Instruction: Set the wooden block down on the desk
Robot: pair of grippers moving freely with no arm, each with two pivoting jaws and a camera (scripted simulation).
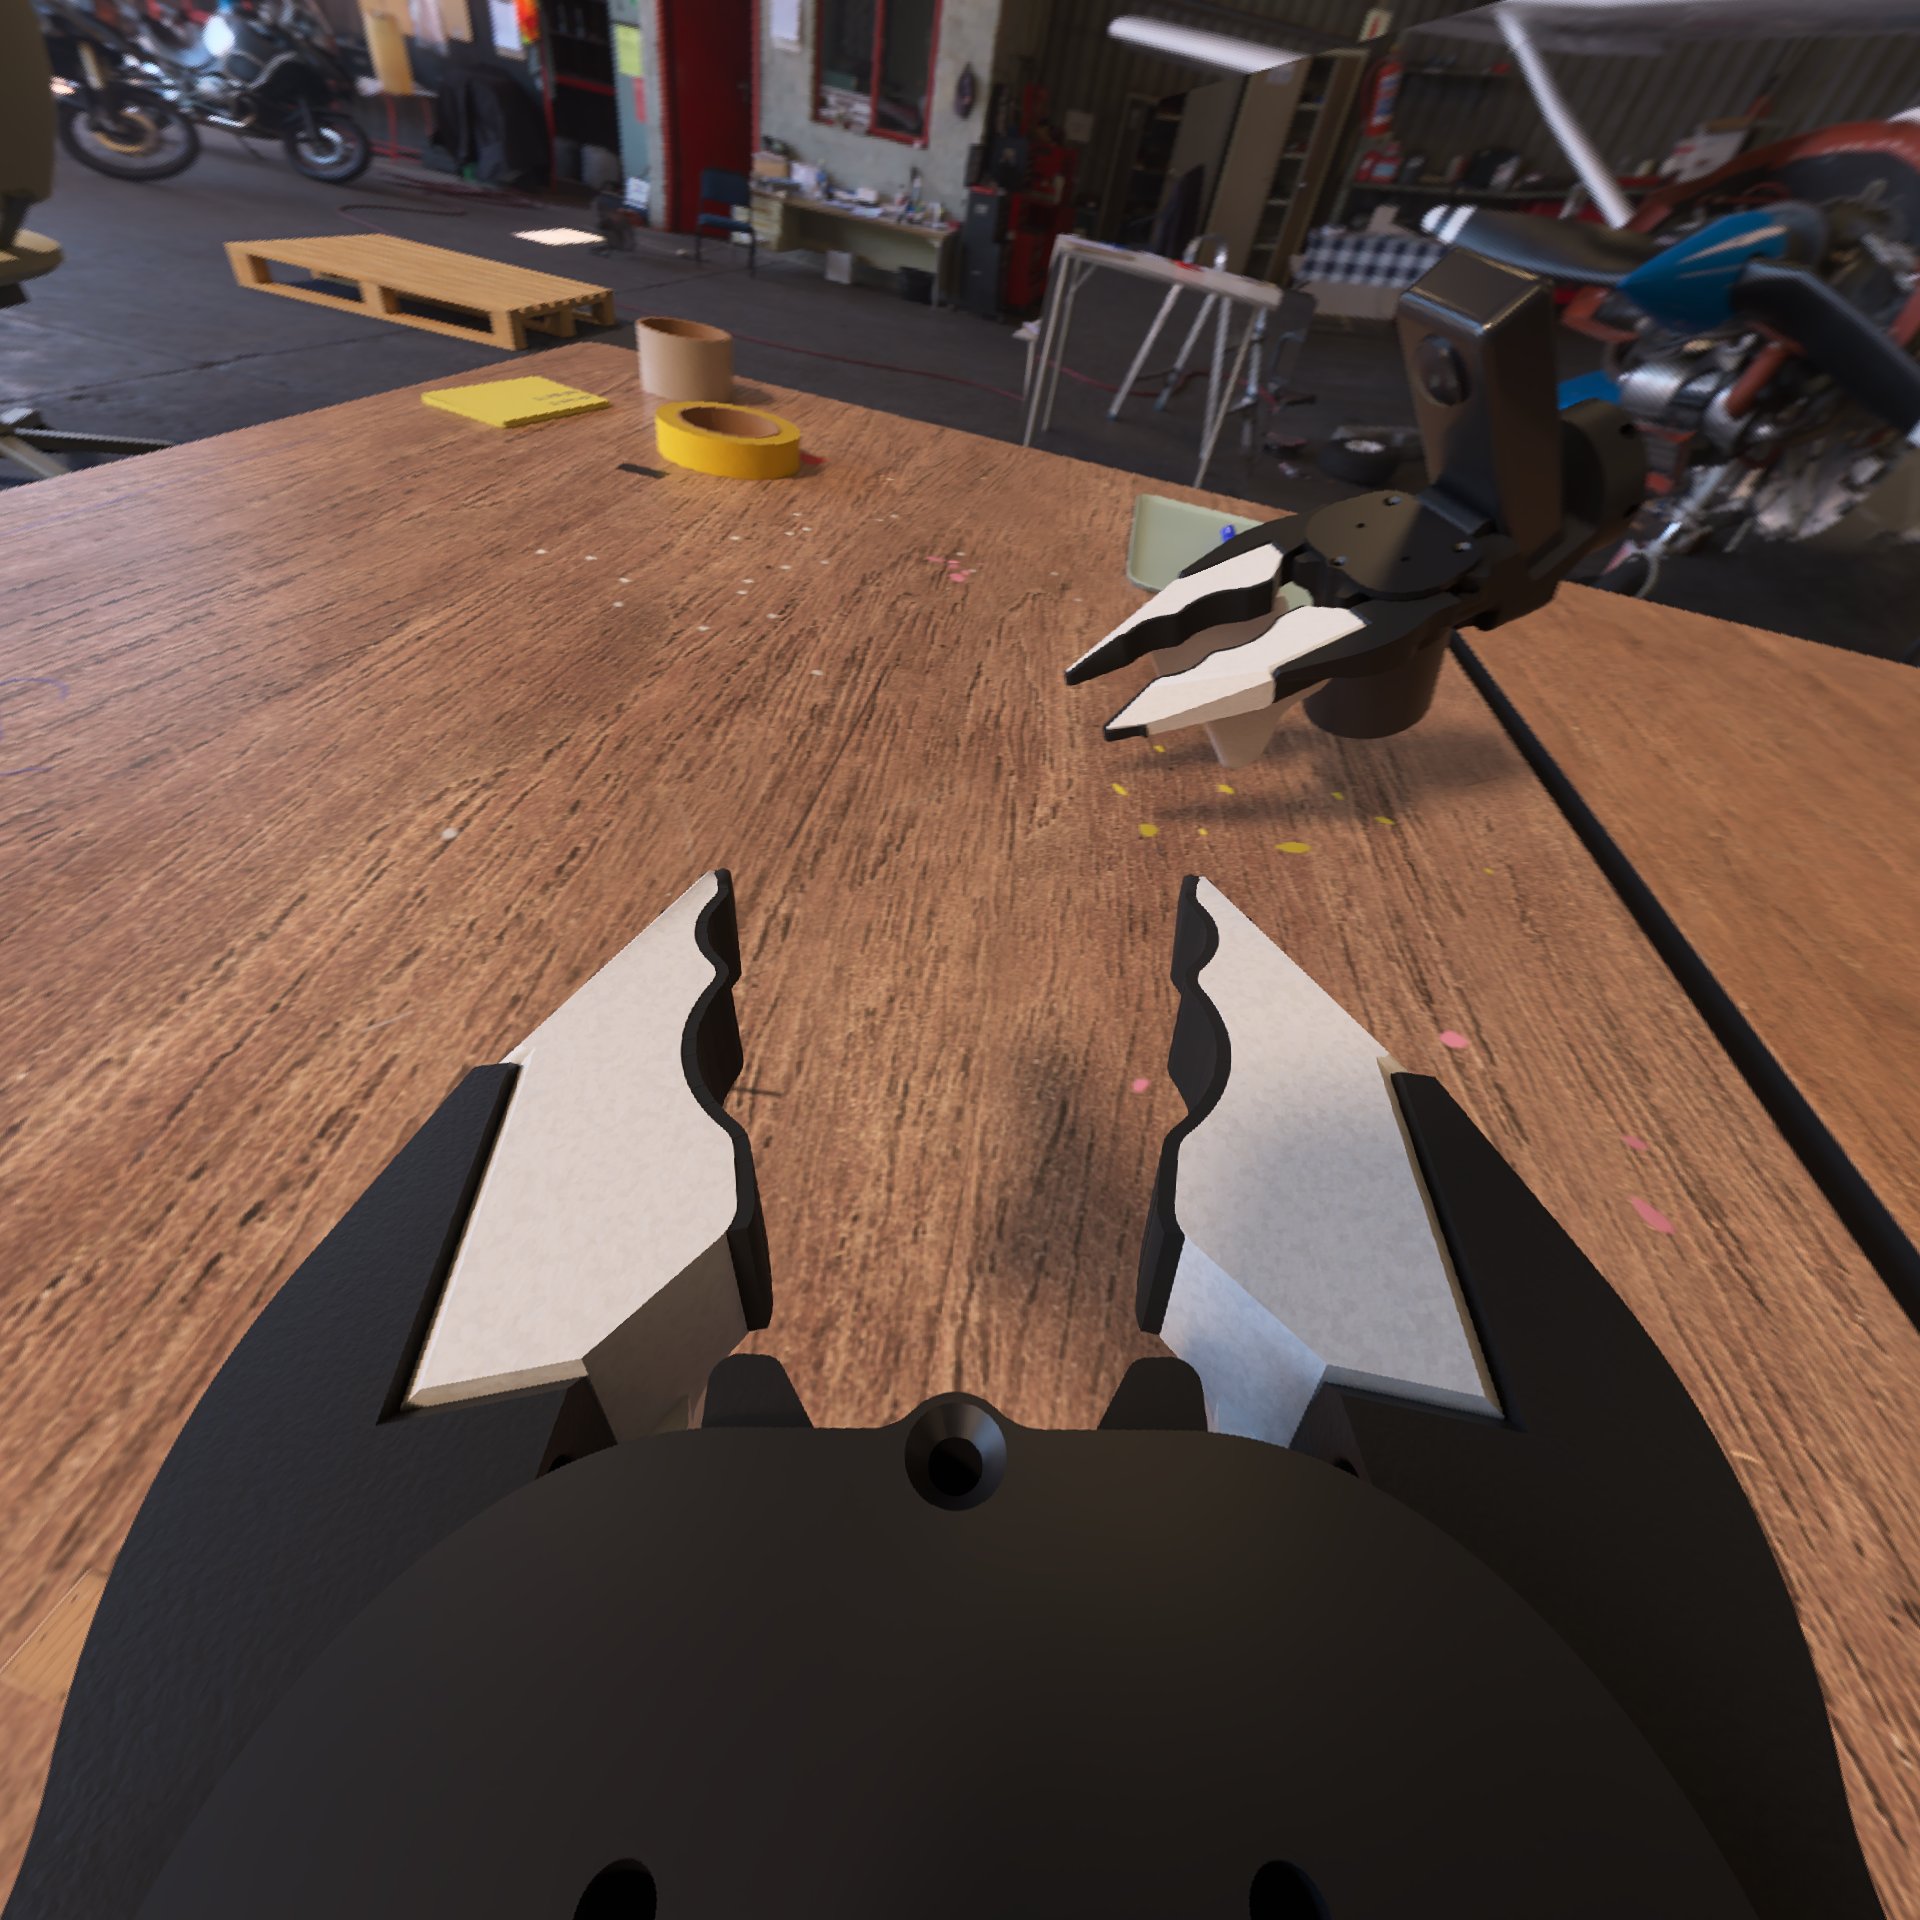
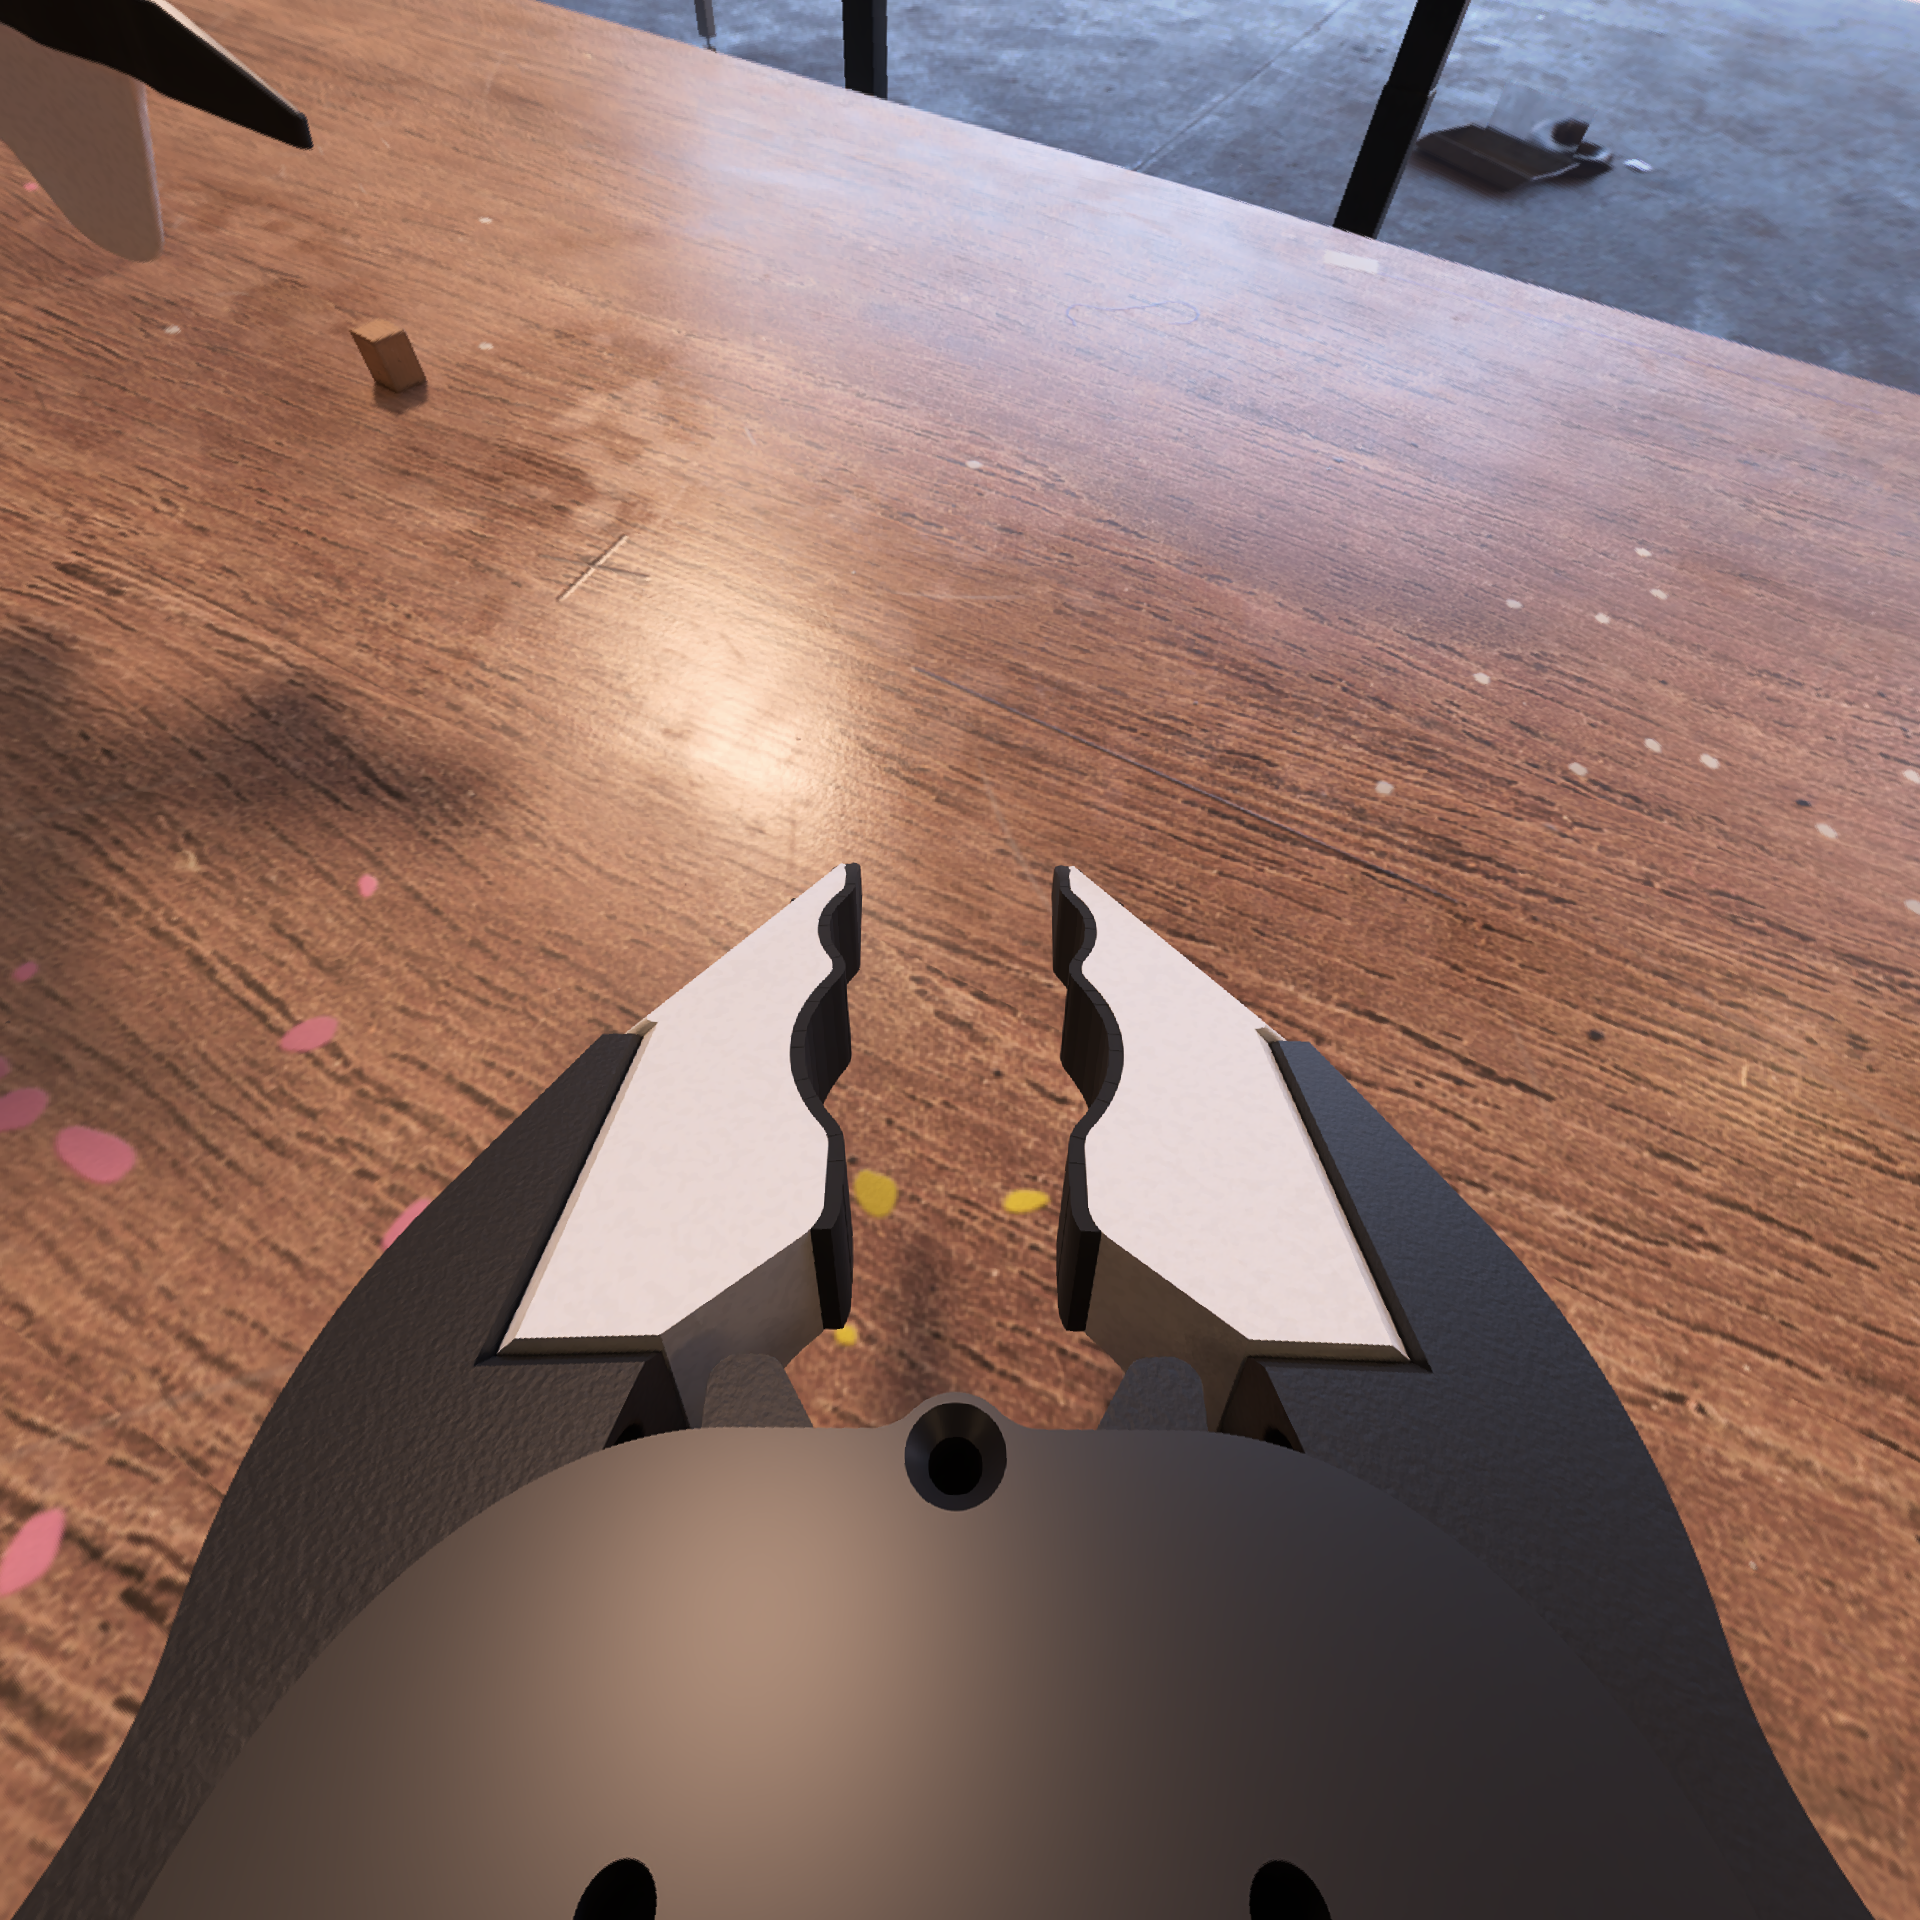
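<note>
A small wooden block (image 2: 388,355) stands on the brown wooden desk (image 2: 1351,623), far left in the right wrist view, with no gripper touching it. It does not show in the left wrist view. My right gripper (image 2: 956,871) is open and empty, low over the desk, well to the right of the block. It also shows in the left wrist view (image 1: 1089,707), fingers slightly apart. My left gripper (image 1: 958,883) is wide open and empty above the desk (image 1: 416,727). One of its fingers (image 2: 208,83) shows at the top left of the right wrist view, above the block.
A yellow tape roll (image 1: 727,438), a cardboard tube (image 1: 684,358) and a yellow pad (image 1: 514,400) sit at the far end. A green tray (image 1: 1174,535) and a dark cup (image 1: 1371,696) stand behind the right gripper. A black seam (image 1: 1662,935) runs along the right.
</note>
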